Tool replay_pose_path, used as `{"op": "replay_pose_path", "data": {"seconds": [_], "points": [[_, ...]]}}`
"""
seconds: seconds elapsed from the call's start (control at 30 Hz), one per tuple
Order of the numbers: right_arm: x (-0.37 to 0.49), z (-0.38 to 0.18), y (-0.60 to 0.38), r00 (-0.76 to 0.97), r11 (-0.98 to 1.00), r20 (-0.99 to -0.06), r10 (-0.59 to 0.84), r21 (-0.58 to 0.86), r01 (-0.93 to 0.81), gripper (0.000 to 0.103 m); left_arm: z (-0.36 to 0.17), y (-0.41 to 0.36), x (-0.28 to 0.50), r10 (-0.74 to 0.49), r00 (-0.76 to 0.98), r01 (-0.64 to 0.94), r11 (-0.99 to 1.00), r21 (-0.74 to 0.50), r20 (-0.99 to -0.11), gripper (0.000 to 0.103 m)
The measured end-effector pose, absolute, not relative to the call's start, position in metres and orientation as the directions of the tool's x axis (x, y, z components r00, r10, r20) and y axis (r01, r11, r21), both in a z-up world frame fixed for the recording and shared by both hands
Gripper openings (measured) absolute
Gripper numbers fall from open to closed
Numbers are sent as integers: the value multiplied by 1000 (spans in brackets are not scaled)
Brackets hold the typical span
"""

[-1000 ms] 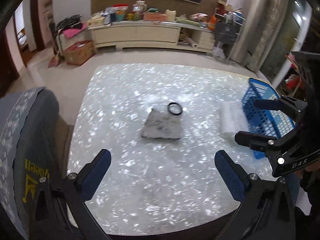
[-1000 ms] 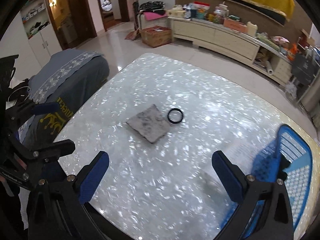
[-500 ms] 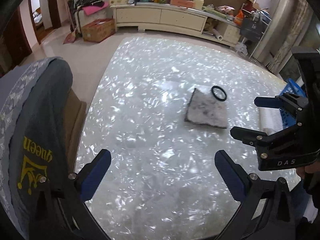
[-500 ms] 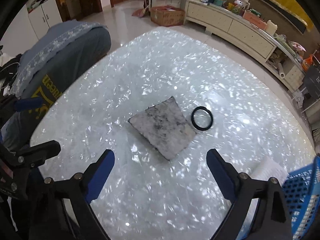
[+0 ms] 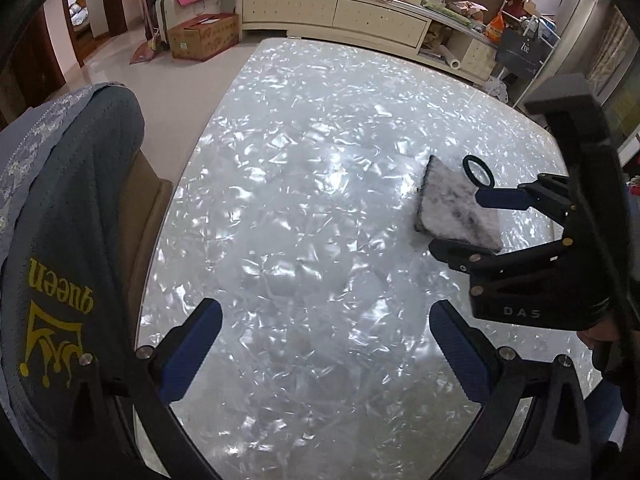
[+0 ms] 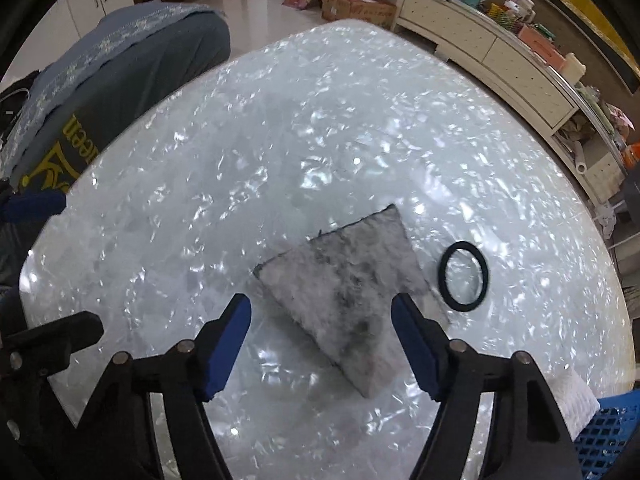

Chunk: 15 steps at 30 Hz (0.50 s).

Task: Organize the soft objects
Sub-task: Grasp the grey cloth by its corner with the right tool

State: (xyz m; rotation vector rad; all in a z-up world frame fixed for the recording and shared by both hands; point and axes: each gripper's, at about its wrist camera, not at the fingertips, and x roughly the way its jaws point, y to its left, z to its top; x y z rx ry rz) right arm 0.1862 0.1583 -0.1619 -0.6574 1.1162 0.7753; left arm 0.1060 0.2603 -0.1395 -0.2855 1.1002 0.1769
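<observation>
Only the right view shows the blue basket (image 6: 612,420), off to the right of the right tongs (image 6: 320,336). Those tongs are closing, nothing pinched, over the grey fuzzy cloth (image 6: 344,284), nearer than before. The left tongs (image 5: 324,348) stay wide over the bare desk (image 5: 300,200).

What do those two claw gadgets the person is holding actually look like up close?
Both are black plastic frames with silver screw heads at the joints. Each ends in two flat fingers with dark blue textured pads. The right gripper, seen from the left wrist view, has pale letters reading DAS on its body. The left gripper looks the same build. No cables show.
</observation>
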Motion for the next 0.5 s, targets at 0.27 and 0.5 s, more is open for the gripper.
{"op": "replay_pose_path", "data": {"seconds": [0.27, 0.5], "points": [[192, -166, 158, 202, 591, -953, 228, -29, -806, 39, -146, 268, 104, -6, 440, -299, 942, -152, -898, 103], [196, -164, 149, 209, 591, -956, 206, -49, -805, 10, -138, 263, 103, -4, 458, -288, 945, -153, -889, 103]]}}
